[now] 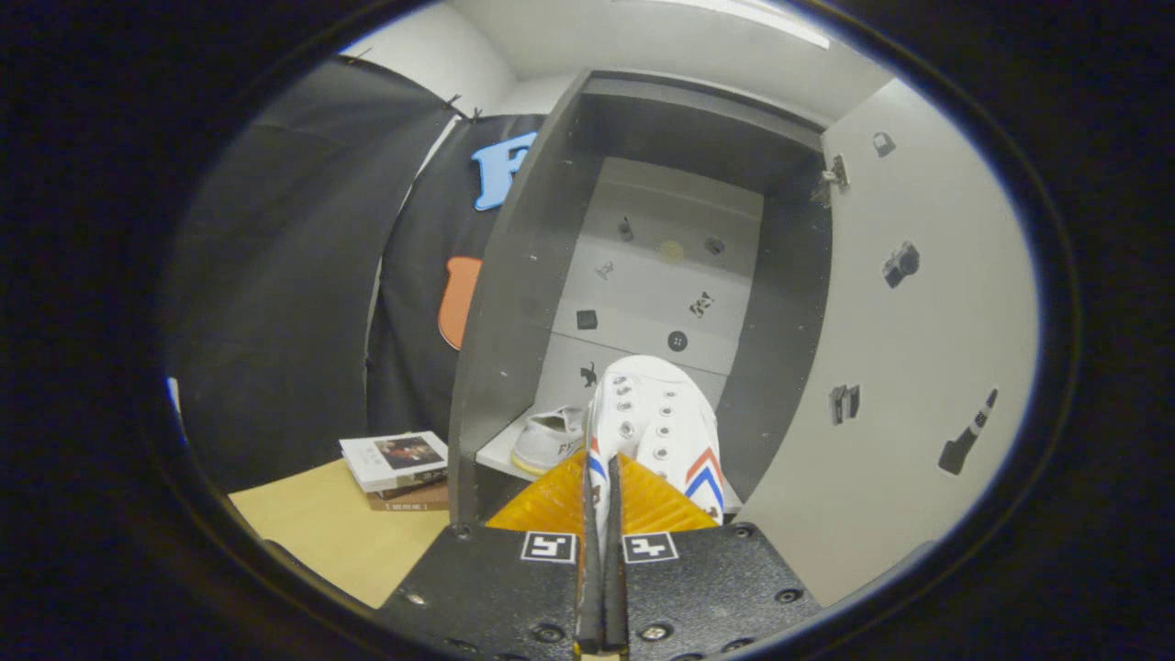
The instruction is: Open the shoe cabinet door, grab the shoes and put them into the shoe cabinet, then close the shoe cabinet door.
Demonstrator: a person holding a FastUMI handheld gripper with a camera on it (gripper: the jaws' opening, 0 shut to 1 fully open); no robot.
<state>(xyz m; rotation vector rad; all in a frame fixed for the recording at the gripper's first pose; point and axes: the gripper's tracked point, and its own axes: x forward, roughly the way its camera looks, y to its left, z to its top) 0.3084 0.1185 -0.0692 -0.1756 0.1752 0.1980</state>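
My gripper (602, 477) is shut on the heel edge of a white canvas shoe (656, 422) with red and blue chevron stripes; the shoe points away from me toward the open cabinet (514, 303). A second white shoe (548, 439) lies on the cabinet's bottom shelf (496, 452), just left of and beyond the held shoe. The cabinet door (918, 367) stands swung open to the right, its pale inner face dotted with small dark stickers. The held shoe hangs at the cabinet's mouth, above the front of the shelf.
The cabinet's dark side panel (500, 367) rises left of the fingers. A small stack of books (397, 468) lies on the tan floor (321, 532) left of the cabinet. Black booth cloth (275, 303) hangs behind them.
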